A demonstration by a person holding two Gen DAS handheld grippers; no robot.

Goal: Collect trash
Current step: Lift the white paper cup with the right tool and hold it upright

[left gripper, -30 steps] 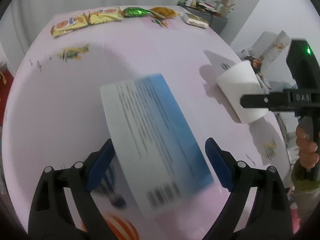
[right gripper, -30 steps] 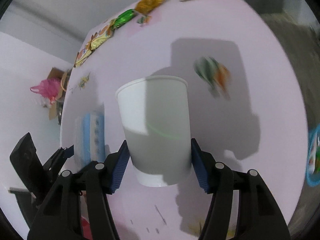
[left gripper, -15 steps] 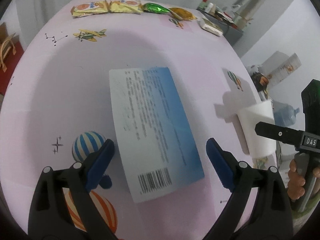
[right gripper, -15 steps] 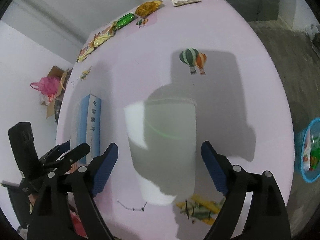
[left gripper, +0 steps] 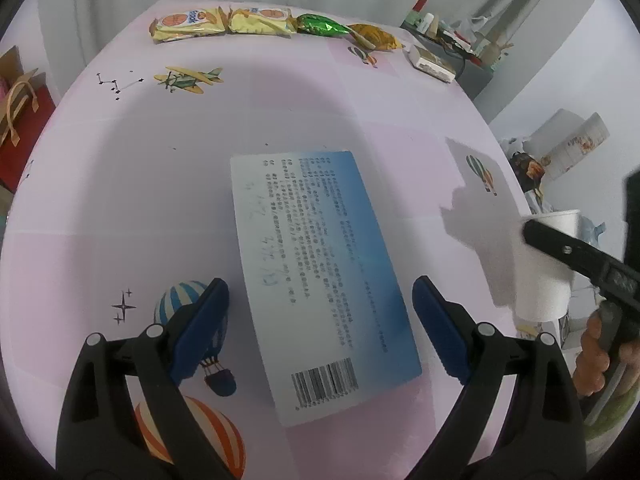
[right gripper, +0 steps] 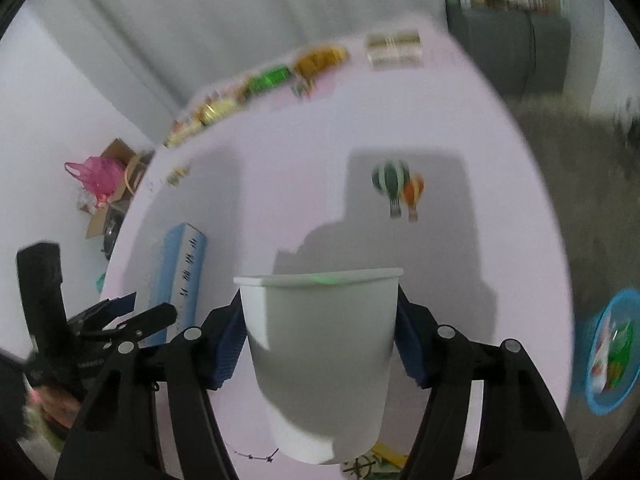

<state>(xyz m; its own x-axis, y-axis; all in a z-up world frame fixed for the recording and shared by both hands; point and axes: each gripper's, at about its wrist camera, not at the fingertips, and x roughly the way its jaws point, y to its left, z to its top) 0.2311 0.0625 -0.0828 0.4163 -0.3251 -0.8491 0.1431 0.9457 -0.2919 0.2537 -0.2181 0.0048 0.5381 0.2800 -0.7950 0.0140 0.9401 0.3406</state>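
Observation:
A flat blue-and-white box [left gripper: 312, 240] with a barcode lies on the pink table [left gripper: 120, 200]. My left gripper [left gripper: 320, 292] hovers over its near end, open, with the pads clear of both long edges. A white paper cup [right gripper: 320, 340] stands upright between the blue pads of my right gripper [right gripper: 320, 316]. These jaws are closing, and both pads press on the cup's sides near the table's right edge. In the left wrist view the cup [left gripper: 544, 280] shows at the right, behind a black finger. The right wrist view shows the box [right gripper: 180, 264] and the left gripper [right gripper: 132, 316] at the left.
Snack packets [left gripper: 184, 24], a green wrapper [left gripper: 320, 26], an orange wrapper [left gripper: 372, 36] and a small carton [left gripper: 430, 62] line the table's far edge. A blue bin [right gripper: 612, 352] with wrappers stands on the floor at the right. A pink bag [right gripper: 100, 176] lies left of the table.
The right jaws spread wide around the cup, then closed on it, and the cup now sits higher and upright. The box went from blurred and tilted to lying flat. The left jaws stayed open.

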